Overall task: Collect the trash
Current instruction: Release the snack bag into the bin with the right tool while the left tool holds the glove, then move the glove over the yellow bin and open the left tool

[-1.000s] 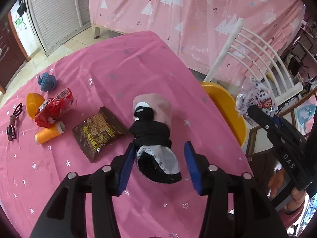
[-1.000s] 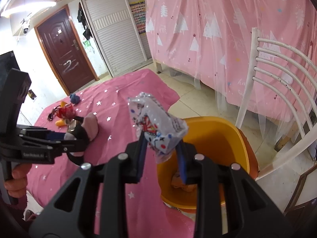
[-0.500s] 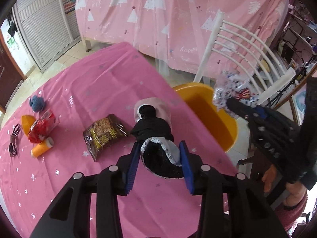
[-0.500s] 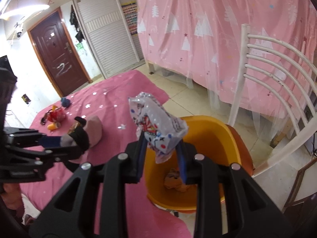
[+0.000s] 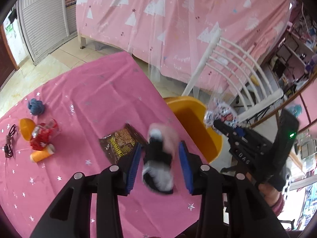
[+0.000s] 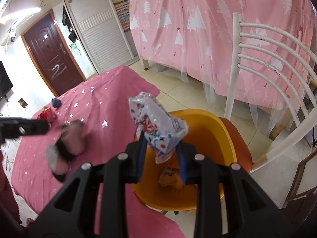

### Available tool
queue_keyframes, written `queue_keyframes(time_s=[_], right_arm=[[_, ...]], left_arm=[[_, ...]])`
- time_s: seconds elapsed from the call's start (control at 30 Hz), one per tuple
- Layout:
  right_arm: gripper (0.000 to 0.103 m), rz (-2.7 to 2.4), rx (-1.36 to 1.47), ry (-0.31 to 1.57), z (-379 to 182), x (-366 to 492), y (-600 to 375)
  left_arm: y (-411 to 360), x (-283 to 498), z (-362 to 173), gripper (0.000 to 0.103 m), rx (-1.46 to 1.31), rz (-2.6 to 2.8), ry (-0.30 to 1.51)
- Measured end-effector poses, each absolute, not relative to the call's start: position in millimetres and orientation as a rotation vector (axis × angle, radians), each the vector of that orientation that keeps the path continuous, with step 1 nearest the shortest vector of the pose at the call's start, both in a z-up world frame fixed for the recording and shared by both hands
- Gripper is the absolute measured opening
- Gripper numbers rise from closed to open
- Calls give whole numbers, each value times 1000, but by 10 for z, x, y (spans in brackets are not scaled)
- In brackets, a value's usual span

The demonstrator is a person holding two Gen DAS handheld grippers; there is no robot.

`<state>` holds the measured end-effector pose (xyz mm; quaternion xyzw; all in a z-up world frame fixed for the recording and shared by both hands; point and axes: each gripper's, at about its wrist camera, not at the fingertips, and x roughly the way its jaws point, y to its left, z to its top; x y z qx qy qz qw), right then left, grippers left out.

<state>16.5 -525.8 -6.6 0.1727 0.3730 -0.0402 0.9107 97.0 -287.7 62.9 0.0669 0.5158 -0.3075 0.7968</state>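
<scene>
A small pink, black and white shoe (image 5: 158, 158) sits blurred between the blue pads of my left gripper (image 5: 159, 166), which is shut on it just above the pink tablecloth (image 5: 89, 99). In the right wrist view the shoe (image 6: 67, 144) hangs tilted at the left gripper's tip (image 6: 39, 128). My right gripper (image 6: 161, 154) is shut on a crumpled white printed wrapper (image 6: 156, 123) and holds it over the near rim of the yellow bin (image 6: 227, 136). The left wrist view also shows that wrapper (image 5: 221, 113) above the bin (image 5: 192, 123). A brownish scrap (image 6: 170, 178) lies in the bin.
On the cloth lie a brown snack packet (image 5: 120, 142), a red wrapper (image 5: 42, 136), an orange half-shell (image 5: 26, 128), an orange tube (image 5: 40, 154), blue yarn (image 5: 35, 106) and a black cord (image 5: 10, 142). The bin stands on a white-backed chair (image 6: 267, 63) beside the table.
The left jaws have closed in on the shoe and the gripper has risen, with the shoe tilting between the pads. The right gripper has carried the wrapper lower and nearer the bin.
</scene>
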Motion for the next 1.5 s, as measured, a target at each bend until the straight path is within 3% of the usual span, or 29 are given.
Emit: queue_keyframes(time_s=[0.23, 0.63, 0.73, 0.87, 0.97, 1.5], right_arm=[[28, -106, 344, 816, -220, 235, -5250], [32, -145, 326, 856, -373, 298, -5285], [44, -152, 339, 855, -384, 297, -5308], [49, -155, 352, 844, -348, 274, -5319], [60, -156, 360, 830, -306, 254, -5317], [60, -65, 292, 729, 99, 141, -4958]], left_arm=[[-2834, 923, 759, 33, 179, -637, 1055], [-3083, 824, 293, 33, 348, -615, 1128], [-3129, 805, 203, 29, 375, -621, 1126], [-3092, 759, 227, 24, 361, -639, 1111], [-2990, 715, 319, 24, 316, -678, 1096], [-1929, 597, 1180, 24, 133, -689, 954]])
